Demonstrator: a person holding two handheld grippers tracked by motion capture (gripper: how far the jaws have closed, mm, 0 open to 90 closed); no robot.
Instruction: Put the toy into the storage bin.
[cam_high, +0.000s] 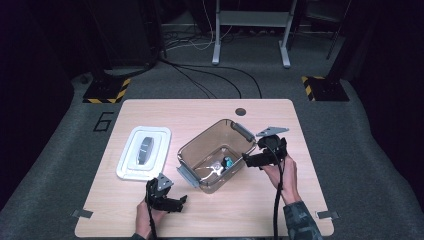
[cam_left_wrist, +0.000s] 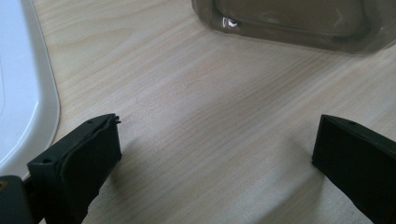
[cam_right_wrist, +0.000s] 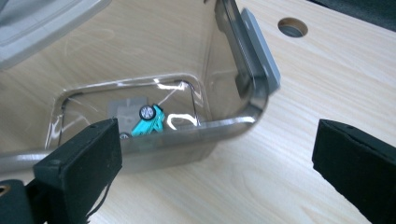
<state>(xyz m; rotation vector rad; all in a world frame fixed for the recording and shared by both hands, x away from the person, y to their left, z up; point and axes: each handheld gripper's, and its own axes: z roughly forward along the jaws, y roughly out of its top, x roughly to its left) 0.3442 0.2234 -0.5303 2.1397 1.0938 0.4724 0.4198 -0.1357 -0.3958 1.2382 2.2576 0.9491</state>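
Clear plastic bin (cam_high: 212, 152): rectangular, rounded corners, grey latch handles at two ends; sits mid-table, rotated diagonally. Contents partly obscured by glare and wall reflections: teal toy car (cam_right_wrist: 148, 122) with black wheel, on bin floor beside pale grey piece of unclear shape. White lid (cam_high: 144, 152): flat, smooth, left of bin; dark object on top, identity unclear. Table (cam_high: 260, 205): light wood grain.

Right gripper (cam_high: 248, 160): jaws apart, empty, just outside bin's right rim. Left gripper (cam_high: 181, 201): jaws apart, empty, above bare tabletop near front edge.

Grey carpet (cam_high: 360, 150), cables (cam_high: 210, 75), dark room.
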